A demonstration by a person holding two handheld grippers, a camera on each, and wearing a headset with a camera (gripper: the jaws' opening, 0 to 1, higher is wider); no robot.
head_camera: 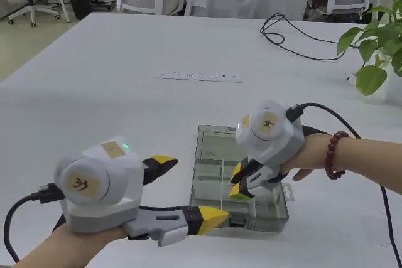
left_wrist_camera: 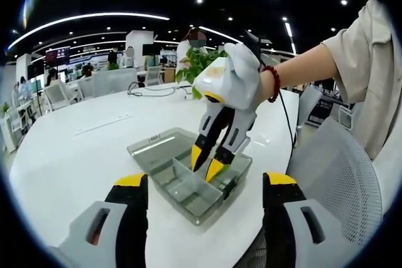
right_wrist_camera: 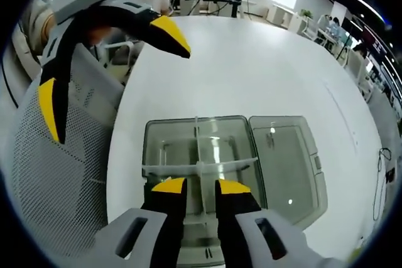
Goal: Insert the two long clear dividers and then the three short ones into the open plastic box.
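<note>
1. Where the white worktop (head_camera: 94, 92) runs toward the person's edge, the clear plastic box (head_camera: 267, 223) sits open. Its lid (head_camera: 217, 141) lies flat on the side facing the far edge.
2. In the right gripper view, 1 clear divider (right_wrist_camera: 197, 139) stands upright along the base, and a crossing divider (right_wrist_camera: 235, 163) meets it at right angles. I cannot tell which of the 2 is long and which is short.
3. Tilted steeply down into the base, the right gripper (head_camera: 237, 186) has its yellow tips close together with a narrow gap, 1 on each side of the clear divider. I cannot tell whether they pinch it.
4. Spread wide and holding nothing, the left gripper (head_camera: 189, 189) hangs just beside the box's near left corner, pointing at the box.
5. One round disc (head_camera: 83, 183) on the left gripper bears a handwritten mark that looks like "33". The mark on the right gripper's disc (head_camera: 267, 123) cannot be read.
6. Well apart from the box, a white power strip (head_camera: 198, 76) lies mid-worktop, with print too small to read.
7. Toward the far right corner a black cable (head_camera: 295, 32) loops, and a green plant (head_camera: 377, 48) stands at the right edge.
8. Behind the right gripper, a red bead bracelet (head_camera: 336, 155) circles the wrist.
</note>
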